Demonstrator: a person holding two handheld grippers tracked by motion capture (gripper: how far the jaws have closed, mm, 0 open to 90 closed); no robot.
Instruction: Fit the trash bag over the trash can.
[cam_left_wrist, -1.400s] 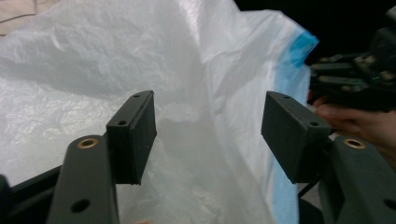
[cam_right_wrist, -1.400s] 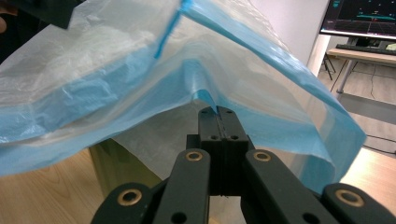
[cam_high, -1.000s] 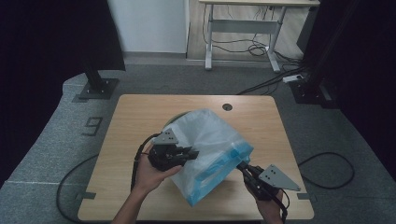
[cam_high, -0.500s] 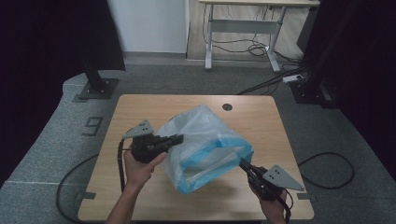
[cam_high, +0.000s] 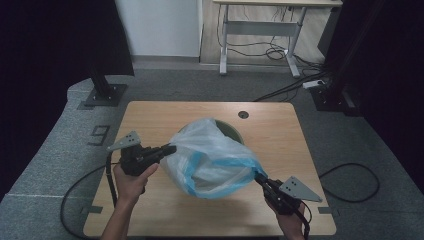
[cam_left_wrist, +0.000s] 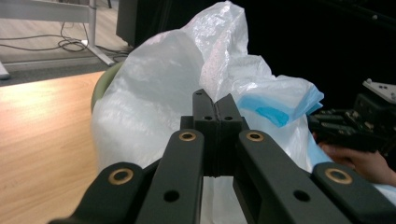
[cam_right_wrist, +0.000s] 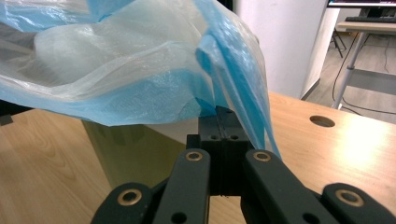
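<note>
A white see-through plastic bag (cam_high: 210, 155) with a blue rim hangs stretched between my two grippers over a green bin (cam_high: 231, 131) on the wooden table (cam_high: 165, 115). My left gripper (cam_high: 169, 149) is shut on the bag's left edge. My right gripper (cam_high: 260, 178) is shut on its blue rim at the lower right. In the left gripper view the closed jaws (cam_left_wrist: 215, 100) pinch the white film of the bag (cam_left_wrist: 149, 93), with the bin (cam_left_wrist: 100, 86) behind. In the right gripper view the closed jaws (cam_right_wrist: 224, 115) pinch the blue rim, the bag (cam_right_wrist: 140, 70) hanging over the bin (cam_right_wrist: 126, 158).
A round cable hole (cam_high: 243, 114) sits near the table's far edge. Beyond the table stand a desk frame (cam_high: 260, 30) with cables on the floor, a stand's base (cam_high: 105, 95) at the left and another (cam_high: 330, 97) at the right. Bare tabletop lies far left and far right.
My left gripper has moved leftward with the bag's edge, stretching the bag wider and lifting it over the bin. The right gripper has barely moved.
</note>
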